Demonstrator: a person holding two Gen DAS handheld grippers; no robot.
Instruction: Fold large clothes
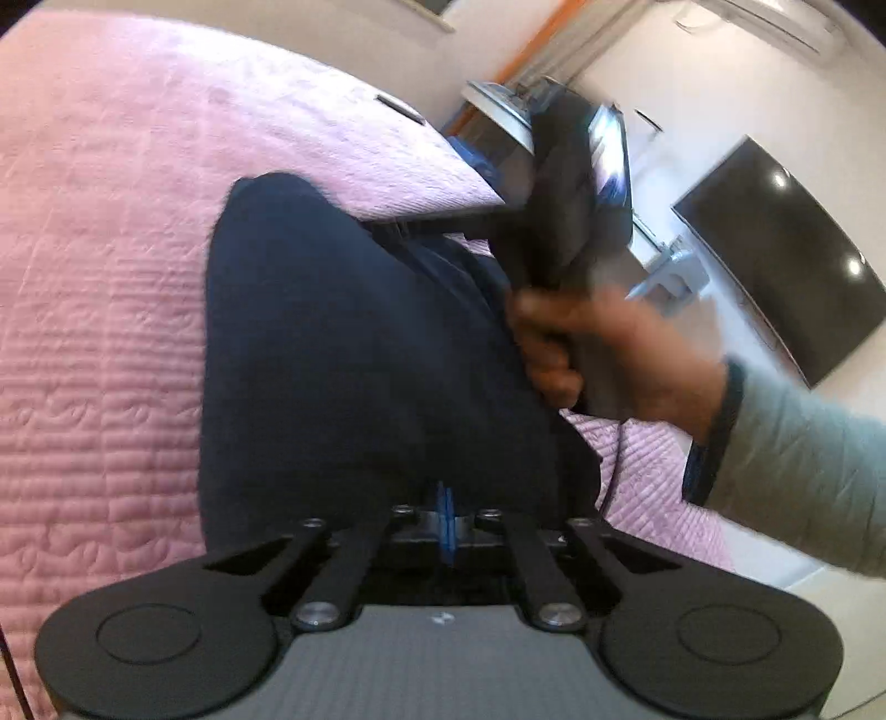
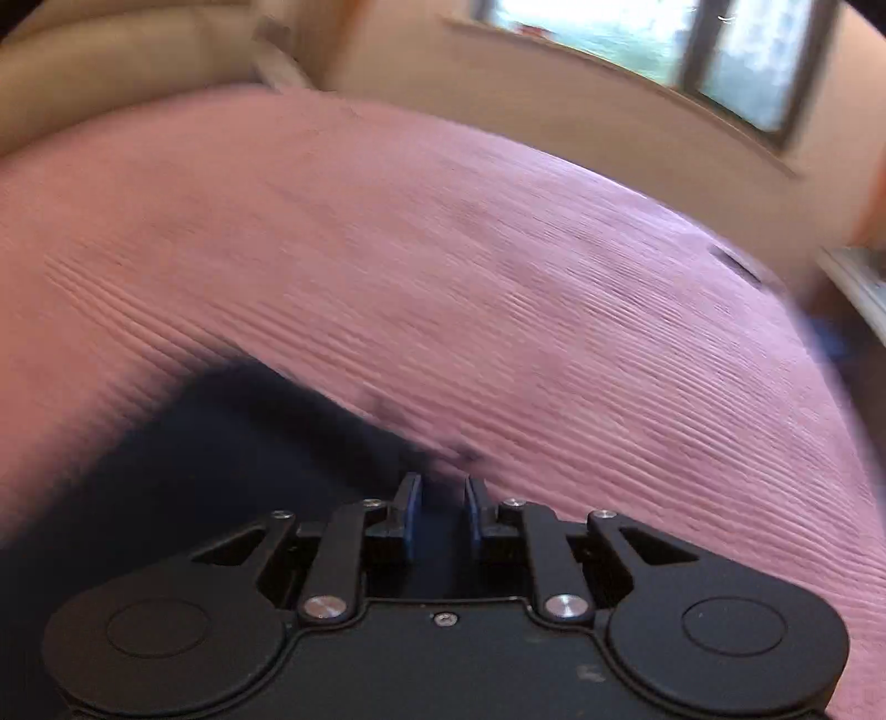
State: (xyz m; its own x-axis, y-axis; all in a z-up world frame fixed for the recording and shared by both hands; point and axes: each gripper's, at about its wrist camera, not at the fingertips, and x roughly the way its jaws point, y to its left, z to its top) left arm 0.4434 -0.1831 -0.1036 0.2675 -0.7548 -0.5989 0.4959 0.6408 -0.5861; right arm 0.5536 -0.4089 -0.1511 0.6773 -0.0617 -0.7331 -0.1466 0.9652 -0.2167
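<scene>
From the left wrist we could read no writing anywhere. The left gripper (image 1: 446,526) had its blue pads pressed together on the near edge of the navy garment (image 1: 354,343), a soft, matte cloth that lay stretched away from us over the pink quilted bedspread (image 1: 99,266), ribbed with stitched lines and wavy bands. At the right, a hand (image 1: 603,354) in a pale grey sleeve held the right gripper's handle above the garment's far right side. Beyond it hung a dark, glossy wall screen (image 1: 786,260) on a white wall.

From the right wrist, much blurred, the right gripper (image 2: 443,515) held its blue pads slightly apart, with dark cloth of the navy garment (image 2: 221,454) between them; we could not tell whether they pinched it. The pink quilted bedspread (image 2: 498,266) filled the middle, with a window (image 2: 653,50) in the cream wall far off.
</scene>
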